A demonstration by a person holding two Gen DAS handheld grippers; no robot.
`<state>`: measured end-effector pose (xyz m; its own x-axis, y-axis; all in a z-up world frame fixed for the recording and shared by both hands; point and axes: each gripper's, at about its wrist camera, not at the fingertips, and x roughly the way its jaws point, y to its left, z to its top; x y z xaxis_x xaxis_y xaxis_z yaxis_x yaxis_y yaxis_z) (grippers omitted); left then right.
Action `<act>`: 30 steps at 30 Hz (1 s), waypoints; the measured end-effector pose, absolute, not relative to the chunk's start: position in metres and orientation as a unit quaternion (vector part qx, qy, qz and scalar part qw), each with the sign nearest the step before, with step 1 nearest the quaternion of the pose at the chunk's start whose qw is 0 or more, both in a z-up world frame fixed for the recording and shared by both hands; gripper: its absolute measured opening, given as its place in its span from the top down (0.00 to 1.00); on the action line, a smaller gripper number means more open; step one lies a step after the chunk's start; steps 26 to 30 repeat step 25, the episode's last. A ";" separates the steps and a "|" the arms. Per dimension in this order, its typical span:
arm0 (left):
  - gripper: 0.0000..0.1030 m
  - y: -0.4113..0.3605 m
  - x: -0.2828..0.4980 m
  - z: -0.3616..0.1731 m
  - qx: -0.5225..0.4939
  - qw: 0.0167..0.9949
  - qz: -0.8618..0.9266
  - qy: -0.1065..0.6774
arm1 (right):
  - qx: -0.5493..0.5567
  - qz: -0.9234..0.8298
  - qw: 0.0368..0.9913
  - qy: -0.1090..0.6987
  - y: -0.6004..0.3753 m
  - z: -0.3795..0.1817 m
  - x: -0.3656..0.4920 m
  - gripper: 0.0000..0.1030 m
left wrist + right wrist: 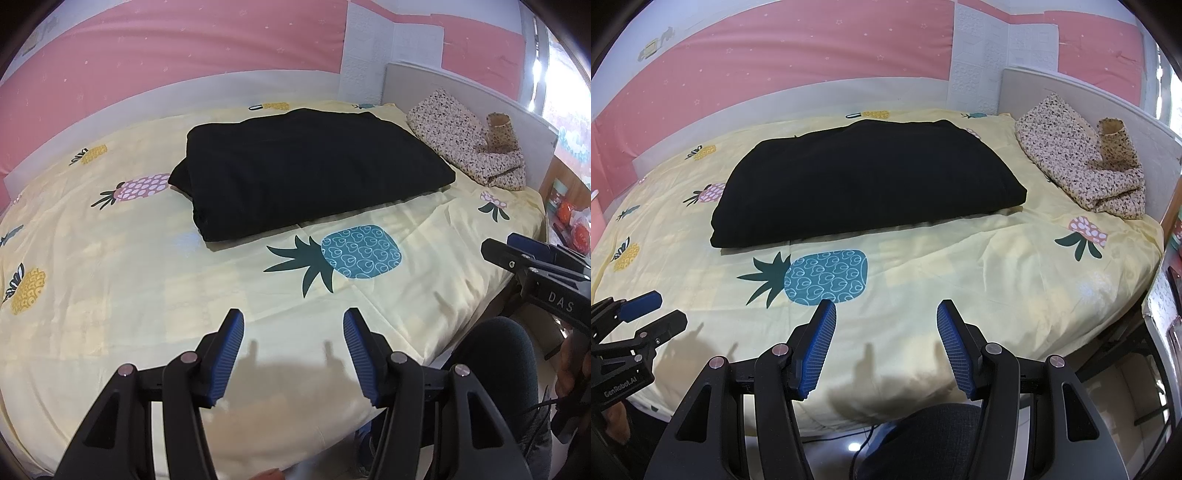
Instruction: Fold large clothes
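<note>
Left claw point(293, 325) wide, empty, over bed point(147, 314) near edge | right claw point(886, 314) wide, empty | folded black garment point(306, 170) mid-bed, bare sheet around | floral cloth point(1082, 170) by headboard | right view alone shows floor.

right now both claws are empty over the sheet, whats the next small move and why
Probably ease both claws back from the bed. The black garment already lies as a compact folded bundle on the pineapple sheet, and the left claw and right claw are open, apart from it, holding nothing.
</note>
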<state>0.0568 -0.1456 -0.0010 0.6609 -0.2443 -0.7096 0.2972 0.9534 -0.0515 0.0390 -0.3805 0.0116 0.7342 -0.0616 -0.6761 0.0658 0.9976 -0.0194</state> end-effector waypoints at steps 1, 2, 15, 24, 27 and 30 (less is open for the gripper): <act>0.43 -0.146 0.057 -0.001 0.038 0.911 -0.147 0.384 | 0.003 -0.034 0.931 0.363 -0.380 0.011 0.039 0.44; 0.43 -0.147 0.057 -0.001 0.041 0.911 -0.146 0.383 | 0.003 -0.034 0.931 0.362 -0.380 0.012 0.039 0.44; 0.43 -0.151 0.057 -0.005 0.049 0.908 -0.154 0.387 | 0.003 -0.034 0.931 0.364 -0.382 0.011 0.041 0.44; 0.43 -0.152 0.059 -0.010 0.052 0.907 -0.150 0.390 | 0.003 -0.034 0.930 0.365 -0.384 0.010 0.043 0.44; 0.43 -0.152 0.060 -0.010 0.051 0.907 -0.151 0.391 | 0.003 -0.034 0.930 0.365 -0.384 0.010 0.043 0.44; 0.43 -0.152 0.060 -0.010 0.051 0.907 -0.151 0.391 | 0.003 -0.034 0.930 0.365 -0.384 0.010 0.043 0.44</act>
